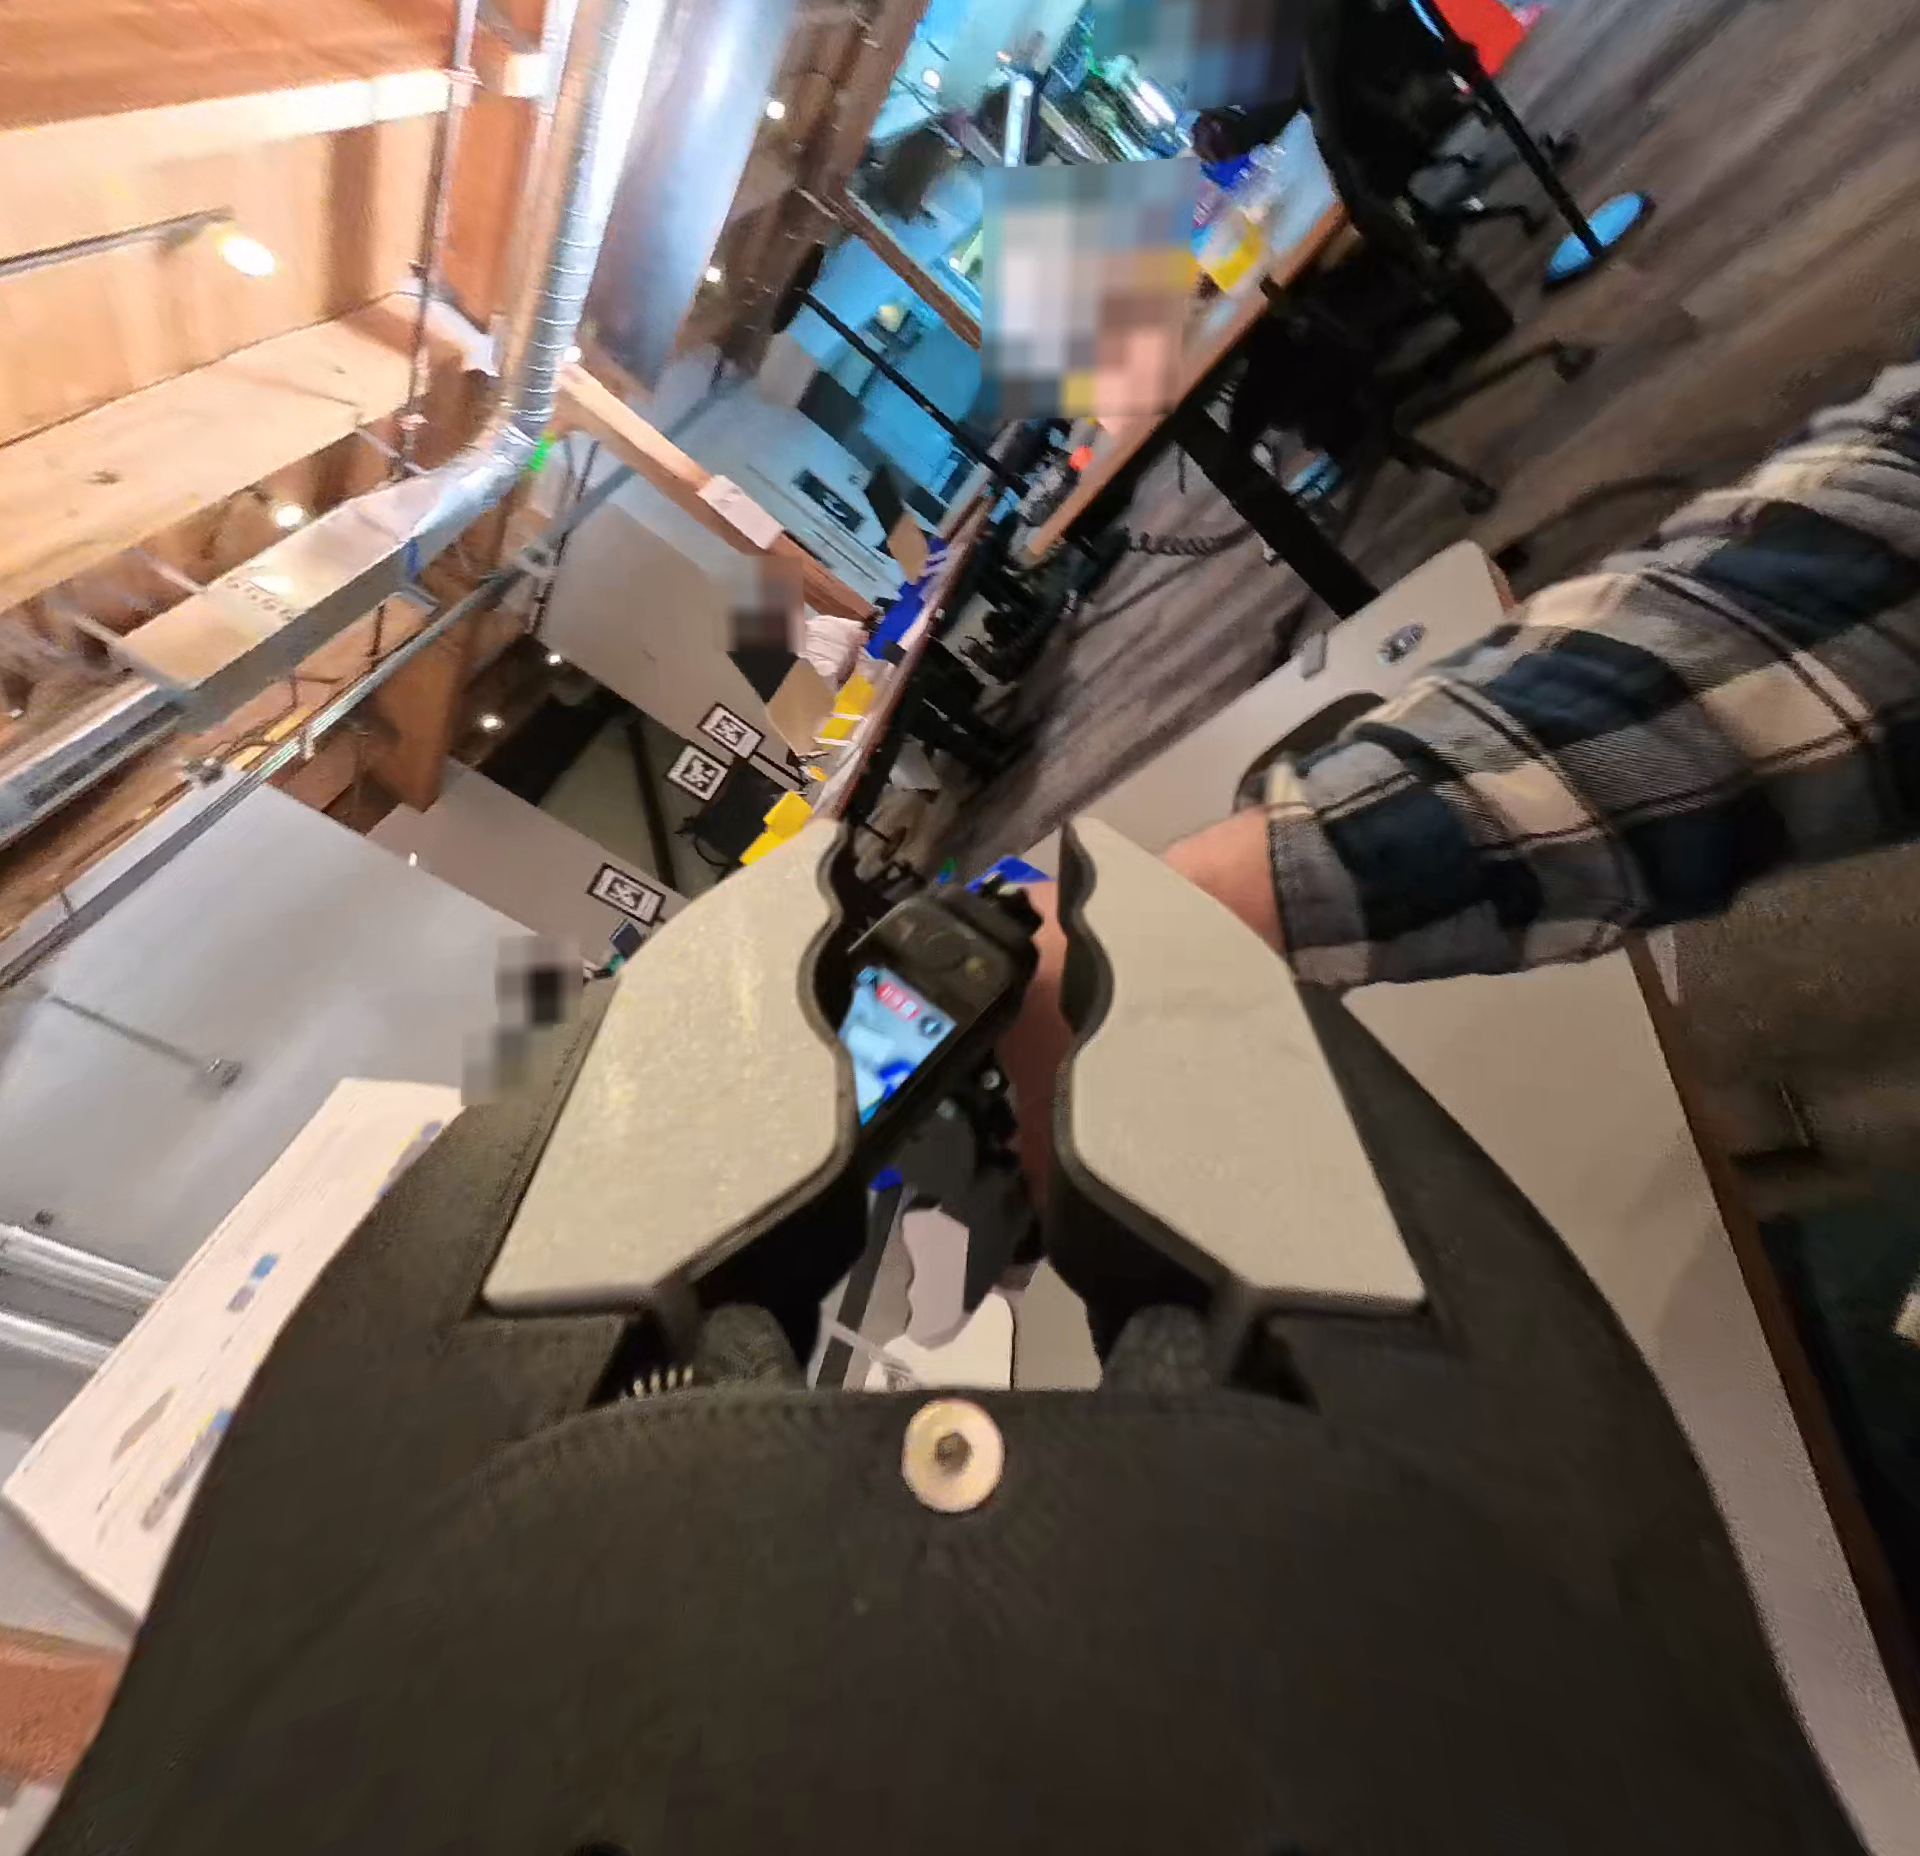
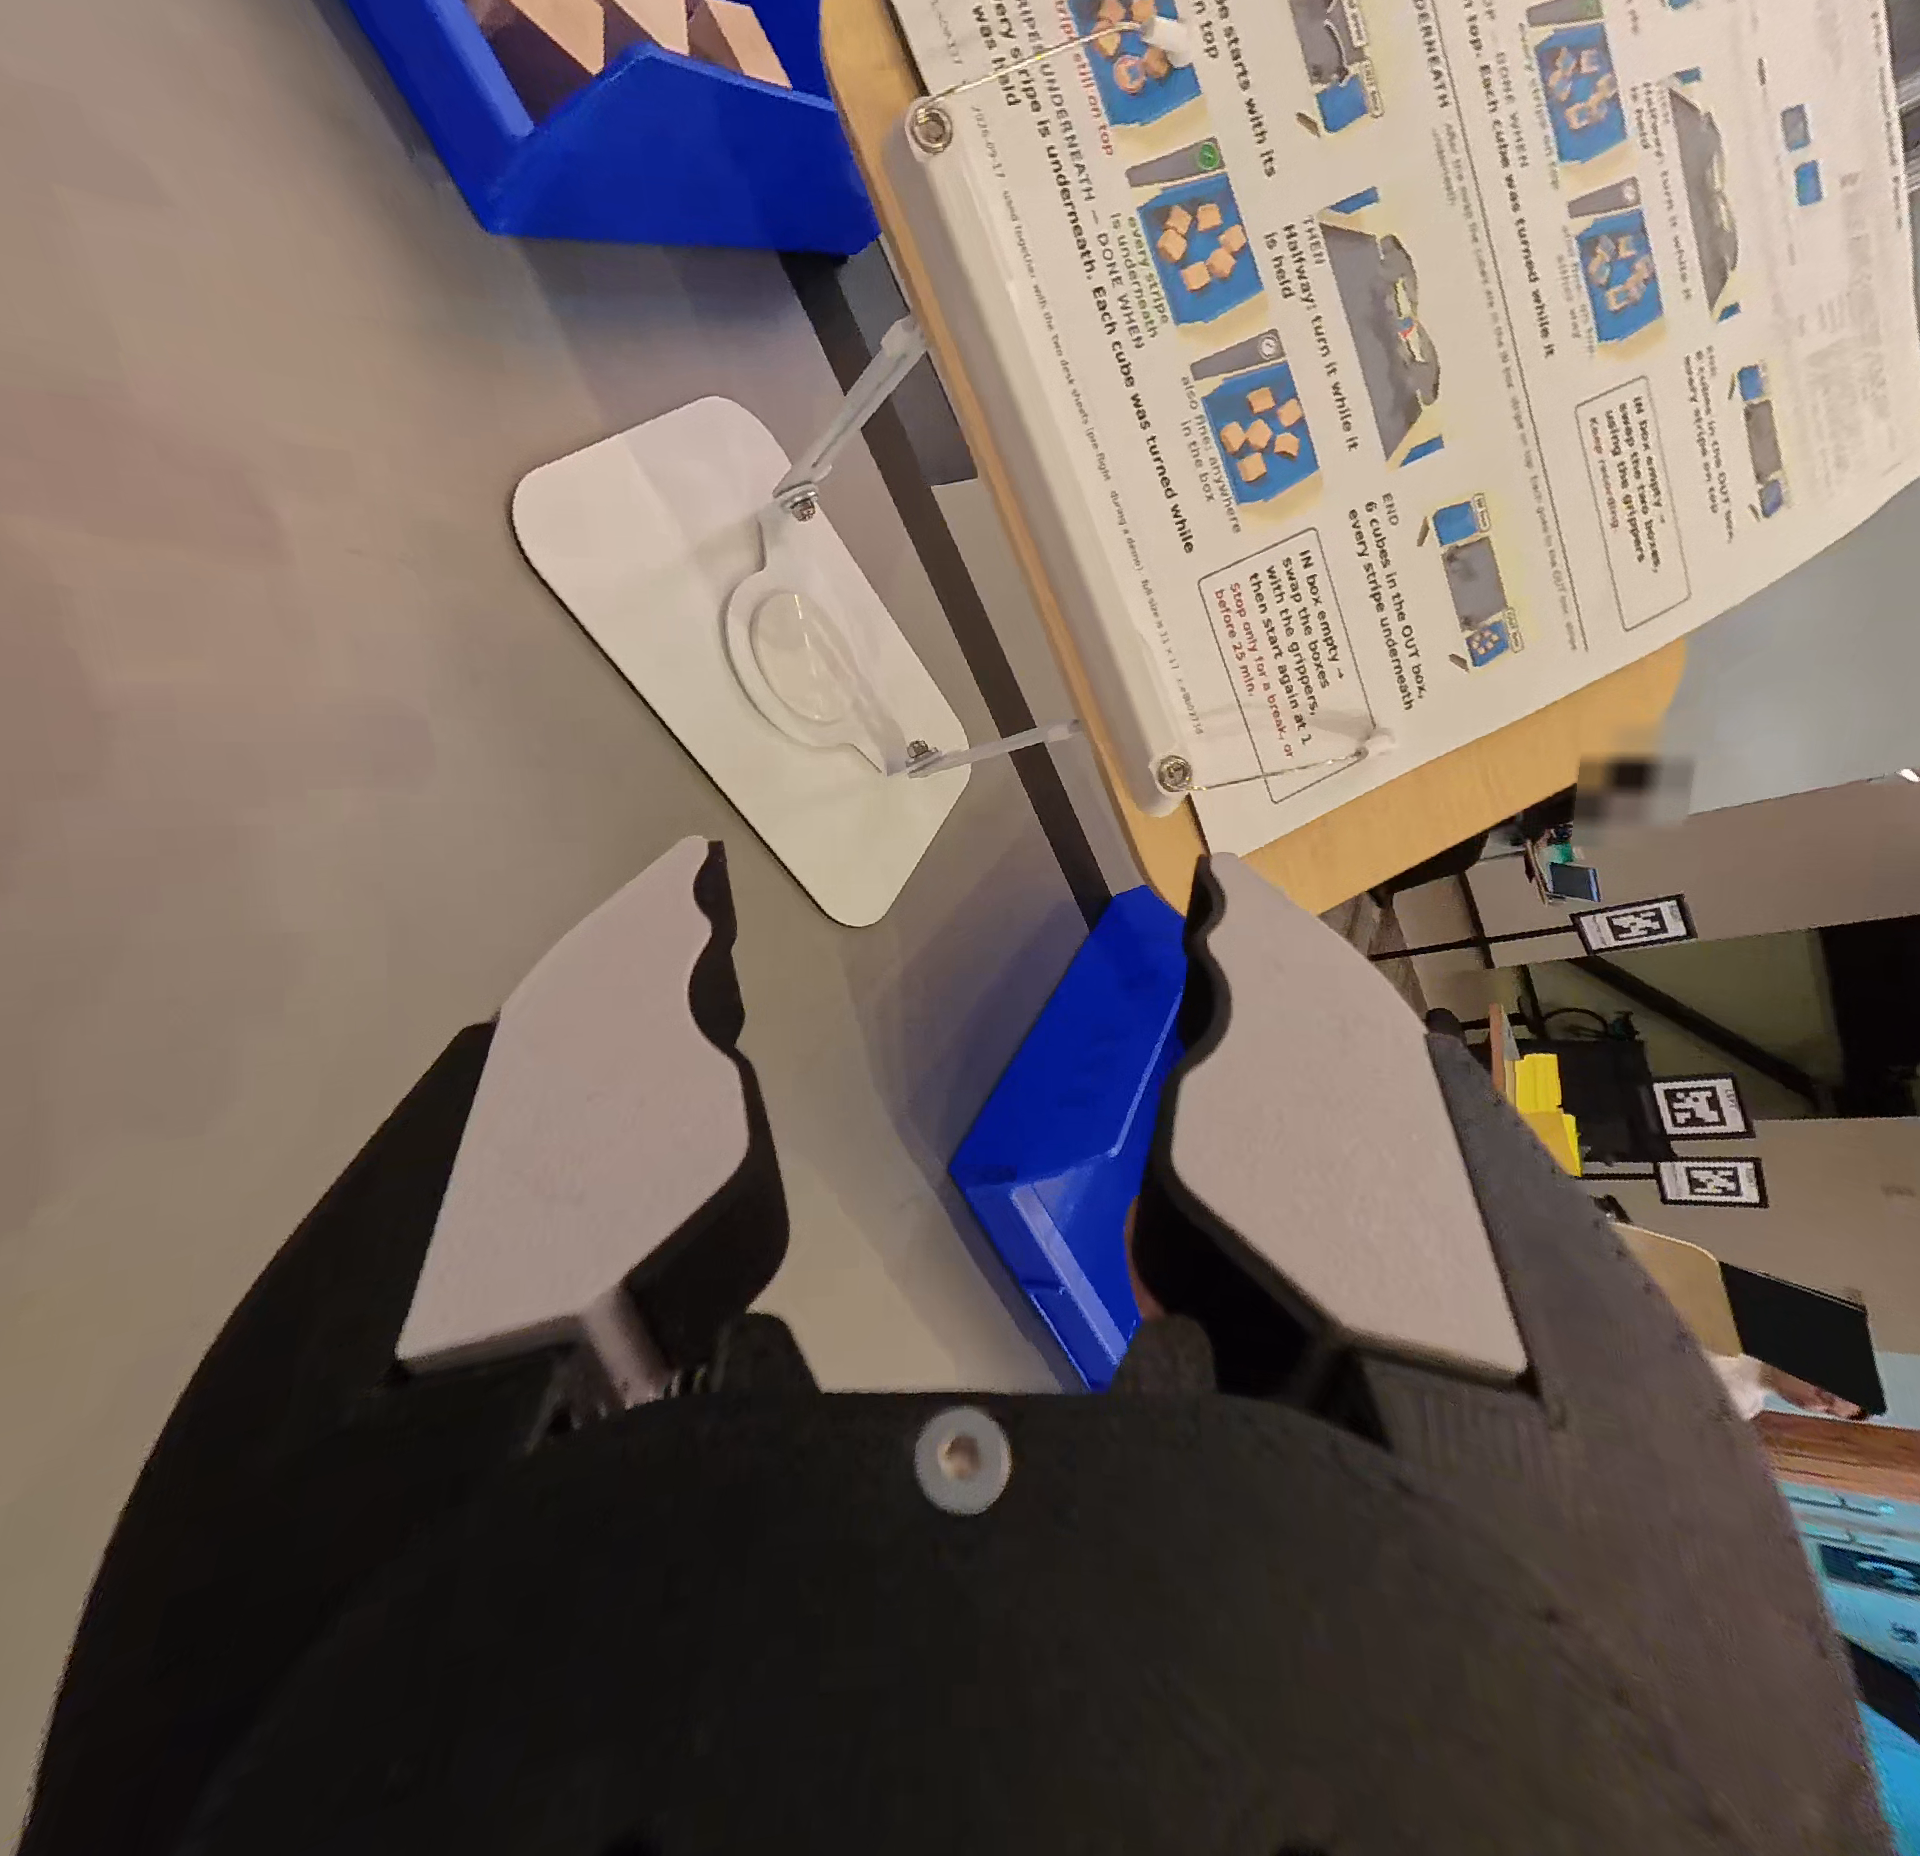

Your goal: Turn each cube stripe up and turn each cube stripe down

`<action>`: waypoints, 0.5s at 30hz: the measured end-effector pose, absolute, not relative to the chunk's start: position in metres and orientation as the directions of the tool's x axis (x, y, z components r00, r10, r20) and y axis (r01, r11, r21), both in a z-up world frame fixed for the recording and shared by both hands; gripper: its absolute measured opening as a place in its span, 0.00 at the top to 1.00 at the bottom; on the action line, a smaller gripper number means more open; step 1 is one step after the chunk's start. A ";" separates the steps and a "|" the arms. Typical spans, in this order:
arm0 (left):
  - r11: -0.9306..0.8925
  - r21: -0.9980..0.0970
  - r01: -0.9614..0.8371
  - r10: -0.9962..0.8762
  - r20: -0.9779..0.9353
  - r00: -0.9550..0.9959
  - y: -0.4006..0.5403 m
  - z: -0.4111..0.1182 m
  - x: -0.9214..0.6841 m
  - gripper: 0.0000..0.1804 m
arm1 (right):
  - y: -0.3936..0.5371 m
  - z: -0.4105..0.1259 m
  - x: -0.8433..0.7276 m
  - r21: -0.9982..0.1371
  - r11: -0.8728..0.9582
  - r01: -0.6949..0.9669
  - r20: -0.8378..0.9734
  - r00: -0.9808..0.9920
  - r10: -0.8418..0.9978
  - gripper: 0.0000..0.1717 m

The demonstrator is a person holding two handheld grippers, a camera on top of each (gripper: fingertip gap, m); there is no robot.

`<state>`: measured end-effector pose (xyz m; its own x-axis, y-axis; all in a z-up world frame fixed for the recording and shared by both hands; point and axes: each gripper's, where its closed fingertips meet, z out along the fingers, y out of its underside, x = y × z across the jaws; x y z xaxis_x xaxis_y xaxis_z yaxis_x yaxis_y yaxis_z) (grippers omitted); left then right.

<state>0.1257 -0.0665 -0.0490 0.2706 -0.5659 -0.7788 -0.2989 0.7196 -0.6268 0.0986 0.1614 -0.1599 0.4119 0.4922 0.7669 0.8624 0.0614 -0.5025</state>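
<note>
- Spreading its two grey fingers apart, the left gripper (image 1: 951, 850) holds nothing; it is tilted steeply and aimed across the room rather than down at the table.
- Beyond the gap between those fingers sits the other gripper's black camera (image 1: 935, 1017), its small screen lit, with a hand (image 1: 1216, 871) in a plaid sleeve (image 1: 1590, 746) behind it.
- Further off in the left wrist view, a grey table (image 1: 1538, 1079) runs along the right edge, and a blurred workshop with desks, a ceiling duct and wooden beams fills the distance.
- In the right wrist view, the right gripper (image 2: 956, 861) also has its fingers wide apart with nothing between the pads.
- Just past the right finger lies a blue box (image 2: 1081, 1110) on the grey table (image 2: 260, 559); its inside is mostly hidden.
- Beyond that, a white stand base (image 2: 644, 559) rests on the table, propping up a wooden board (image 2: 1455, 819) that carries a printed instruction sheet (image 2: 1351, 300).
- Farthest, at the top left, a second blue box (image 2: 644, 133) holds the wooden cubes (image 2: 623, 9), packed close together; no stripe can be made out on them.
</note>
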 end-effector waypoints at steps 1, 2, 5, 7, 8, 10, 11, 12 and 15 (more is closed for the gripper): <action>0.709 -0.644 -0.288 -0.568 -0.764 0.307 -0.062 -0.044 0.118 0.76 | 0.162 -0.158 0.100 -0.516 0.059 0.854 0.761 0.427 0.489 0.51; 0.699 -0.655 -0.287 -0.557 -0.750 0.356 -0.056 -0.038 0.110 0.72 | 0.163 -0.155 0.103 -0.531 0.054 0.846 0.756 0.444 0.481 0.50; 0.671 -0.700 -0.246 -0.518 -0.679 0.520 -0.037 -0.015 0.078 0.65 | 0.168 -0.142 0.111 -0.589 0.047 0.807 0.734 0.510 0.449 0.48; 0.633 -0.744 -0.215 -0.503 -0.606 0.617 -0.017 -0.006 0.053 0.59 | 0.174 -0.123 0.117 -0.682 0.062 0.729 0.682 0.603 0.413 0.47; 0.601 -0.773 -0.202 -0.479 -0.551 0.683 -0.002 -0.001 0.036 0.57 | 0.177 -0.114 0.120 -0.747 0.071 0.661 0.627 0.665 0.405 0.46; 0.542 -0.826 -0.156 -0.452 -0.443 0.774 0.025 0.004 0.006 0.51 | 0.184 -0.094 0.134 -0.862 0.080 0.501 0.491 0.786 0.374 0.45; 0.516 -0.847 -0.126 -0.430 -0.384 0.817 0.039 0.005 -0.009 0.48 | 0.188 -0.083 0.143 -0.896 0.100 0.433 0.440 0.832 0.338 0.44; 0.481 -0.871 -0.101 -0.410 -0.325 0.852 0.053 0.003 -0.024 0.46 | 0.191 -0.074 0.153 -0.921 0.118 0.370 0.388 0.870 0.304 0.43; 0.383 -0.922 -0.061 -0.328 -0.197 0.924 0.094 -0.013 -0.061 0.47 | 0.196 -0.054 0.181 -0.958 0.160 0.239 0.270 0.939 0.214 0.42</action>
<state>-0.0609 0.0936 -0.0134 0.9239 -0.3278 -0.1973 -0.0610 0.3828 -0.9218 0.1809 0.1956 -0.0543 0.9387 0.2144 0.2700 0.2389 0.1602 -0.9577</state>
